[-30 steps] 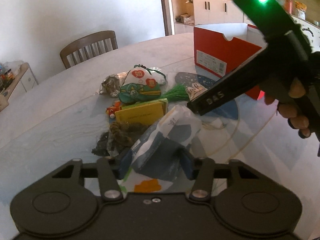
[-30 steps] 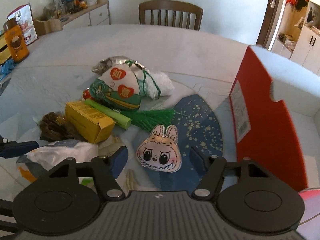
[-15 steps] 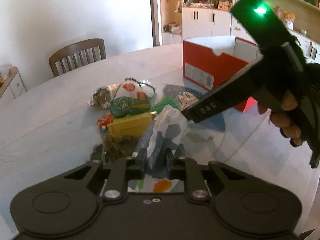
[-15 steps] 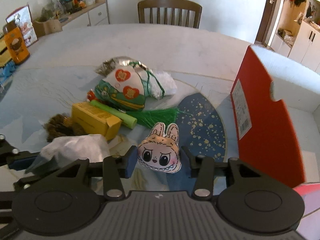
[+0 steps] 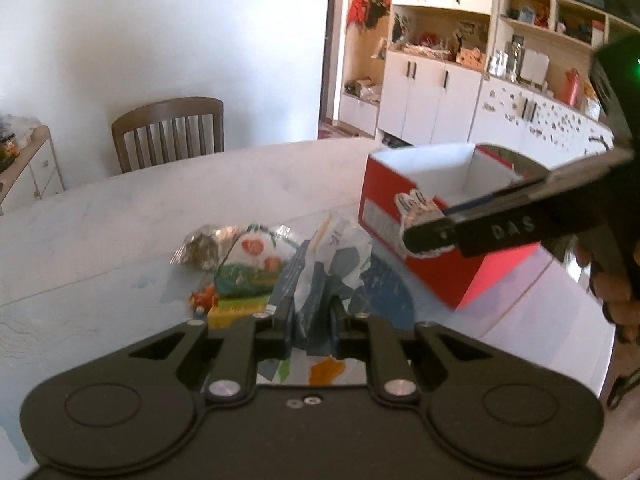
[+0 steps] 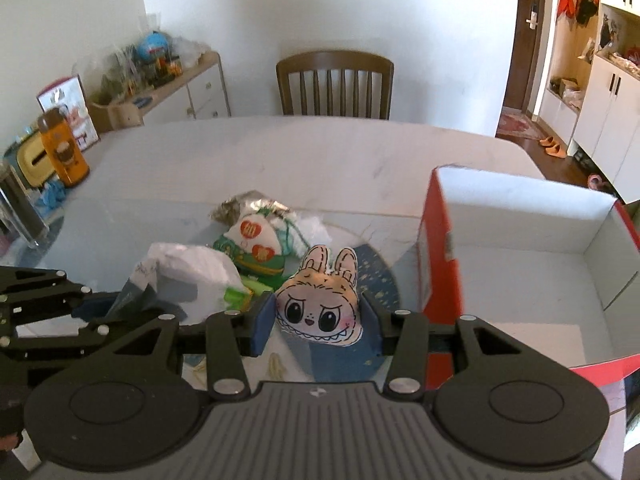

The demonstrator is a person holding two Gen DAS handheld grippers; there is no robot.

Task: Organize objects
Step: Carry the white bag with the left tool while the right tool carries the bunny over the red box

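My left gripper (image 5: 310, 314) is shut on a crumpled white and grey plastic bag (image 5: 334, 256), held above the table; the same bag (image 6: 188, 276) shows at the left of the right wrist view. My right gripper (image 6: 318, 320) is shut on a flat rabbit-face plush (image 6: 322, 300), lifted off the table. From the left wrist view the plush (image 5: 416, 210) hangs in front of the open red shoe box (image 5: 444, 216). The box (image 6: 440, 252) stands just right of the plush, its white inside showing.
A green and white pouch (image 6: 256, 246), a foil packet (image 6: 240, 206), a yellow box (image 5: 236, 308), and a blue speckled mat (image 6: 380, 280) lie on the white table (image 6: 320, 152). A wooden chair (image 6: 334, 84) stands behind. An orange bottle (image 6: 64, 152) sits far left.
Both grippers closed on their items and rose: the left lifted the plastic bag, the right lifted the rabbit plush toward the red box.
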